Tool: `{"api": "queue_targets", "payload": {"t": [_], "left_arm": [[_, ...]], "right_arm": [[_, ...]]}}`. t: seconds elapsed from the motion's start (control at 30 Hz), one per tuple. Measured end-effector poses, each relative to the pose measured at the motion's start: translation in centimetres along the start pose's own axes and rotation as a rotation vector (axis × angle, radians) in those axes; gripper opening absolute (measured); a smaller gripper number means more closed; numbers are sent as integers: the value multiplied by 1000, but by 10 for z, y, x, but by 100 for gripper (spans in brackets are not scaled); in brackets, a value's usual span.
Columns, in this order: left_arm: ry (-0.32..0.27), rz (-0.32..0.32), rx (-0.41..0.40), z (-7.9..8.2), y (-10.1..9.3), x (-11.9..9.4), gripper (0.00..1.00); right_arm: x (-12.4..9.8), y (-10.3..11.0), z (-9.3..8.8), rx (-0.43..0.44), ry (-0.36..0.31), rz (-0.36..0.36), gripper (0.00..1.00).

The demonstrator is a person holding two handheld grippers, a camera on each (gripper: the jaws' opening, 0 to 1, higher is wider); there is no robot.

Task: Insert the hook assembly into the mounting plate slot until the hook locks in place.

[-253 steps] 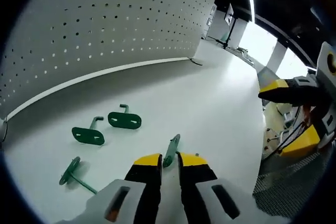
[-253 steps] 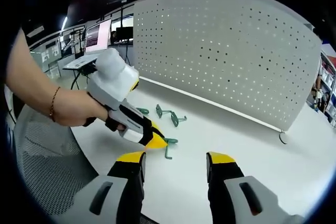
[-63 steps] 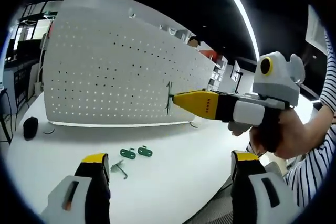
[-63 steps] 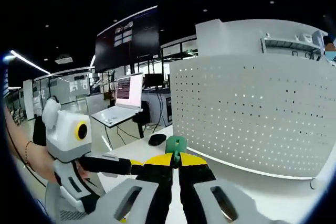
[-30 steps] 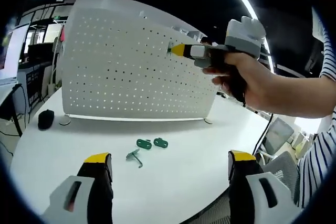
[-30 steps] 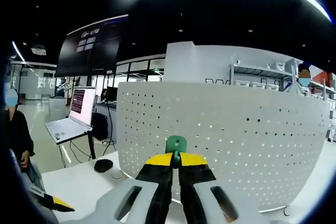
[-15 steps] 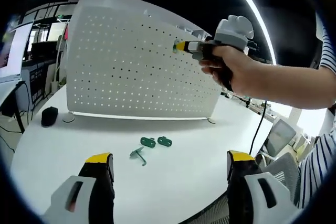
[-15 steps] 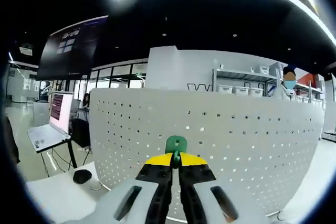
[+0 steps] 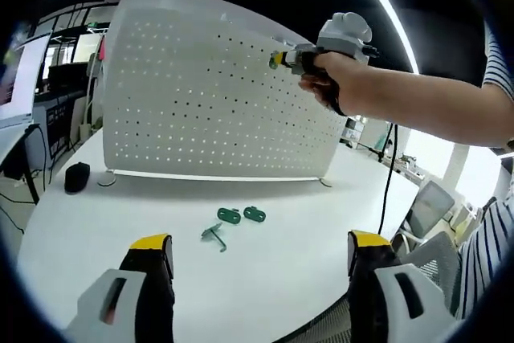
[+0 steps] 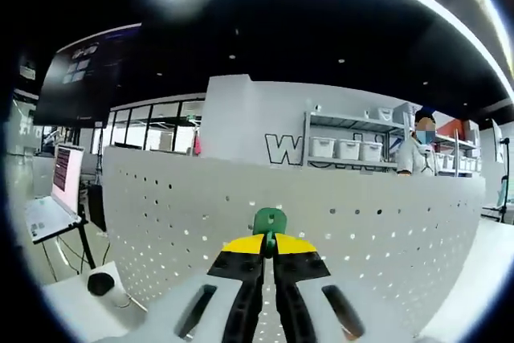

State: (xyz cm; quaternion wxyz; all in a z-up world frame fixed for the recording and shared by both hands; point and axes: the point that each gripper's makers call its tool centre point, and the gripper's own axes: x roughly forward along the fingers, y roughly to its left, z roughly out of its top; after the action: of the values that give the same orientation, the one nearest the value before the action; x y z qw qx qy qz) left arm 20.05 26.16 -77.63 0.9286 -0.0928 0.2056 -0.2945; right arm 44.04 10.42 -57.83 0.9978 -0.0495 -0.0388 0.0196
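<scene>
The white perforated mounting plate stands upright at the back of the white table. A hand holds my right gripper high against the plate's upper right part. In the right gripper view that gripper is shut on a green hook assembly, whose rounded end sticks up above the yellow fingertips, close before the plate. Three more green hooks lie on the table. My left gripper hangs open and wide above the table's near edge, holding nothing.
A black mouse lies by the plate's left foot, with a cable beside it. A black cable hangs from the right arm. A laptop and shelves with white boxes stand beyond the plate. The near table edge drops off.
The right gripper has gone up and closer to the plate with the hook still in it; the plate's holes look larger now. The left gripper has stayed open and nearly still.
</scene>
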Motion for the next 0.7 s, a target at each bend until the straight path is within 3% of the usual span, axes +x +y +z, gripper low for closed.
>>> {"api": "queue_targets", "payload": {"t": [0.3, 0.7], "left_arm": [[-5, 35, 9, 1, 8, -2, 93], [-15, 51, -5, 3, 12, -3, 94]], "right_arm": [[13, -2, 7, -42, -31, 4, 0], [21, -3, -1, -56, -21, -11, 0]]}}
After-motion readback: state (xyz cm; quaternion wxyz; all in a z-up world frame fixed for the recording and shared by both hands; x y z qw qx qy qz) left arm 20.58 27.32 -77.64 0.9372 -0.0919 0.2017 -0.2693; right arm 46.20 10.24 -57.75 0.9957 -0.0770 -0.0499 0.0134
